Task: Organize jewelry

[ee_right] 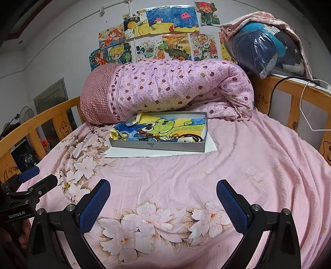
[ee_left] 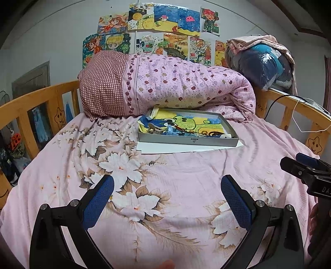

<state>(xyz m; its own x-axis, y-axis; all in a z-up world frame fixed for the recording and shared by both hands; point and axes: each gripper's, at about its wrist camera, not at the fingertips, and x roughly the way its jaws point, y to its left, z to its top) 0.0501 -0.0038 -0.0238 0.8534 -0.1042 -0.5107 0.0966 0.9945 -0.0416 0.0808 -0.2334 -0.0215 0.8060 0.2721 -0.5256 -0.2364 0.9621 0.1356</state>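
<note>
Left gripper (ee_left: pixel 167 184): jaws spread wide, nothing between them, hovering over the near part of the pink floral bedsheet (ee_left: pixel 186 171). Blue pads (ee_left: pixel 99 202) face each other across bare sheet.

Right gripper (ee_right: pixel 163 188): jaws likewise spread wide and empty, over the same bedsheet (ee_right: pixel 238 165). In the left wrist view the right gripper shows at the right edge; in the right wrist view the left gripper shows at the lower left edge. The two tools sit side by side, apart.

Task item: a shallow grey tray (ee_left: pixel 192 141) lies on the bed, well ahead of both sets of jaws and not touching either. From the left gripper it stands forward and slightly right of centre; from the right gripper the tray (ee_right: pixel 157 145) stands forward and slightly left of centre. It rests on a white sheet of paper (ee_left: pixel 186 148) that juts out at its near and right sides. The tray floor carries a cartoon frog drawing (ee_right: pixel 163 124). Jewelry (ee_right: pixel 186 137), including dark bead strings, is heaped along the tray's near wall; single pieces cannot be told apart.

Just behind the tray, touching or nearly touching its far edge, lies a rolled pink quilt (ee_left: pixel 175 87). A wooden bed rail (ee_left: pixel 39 97) encloses the bed. Coloured drawings (ee_left: pixel 165 18) hang on the wall behind.
</note>
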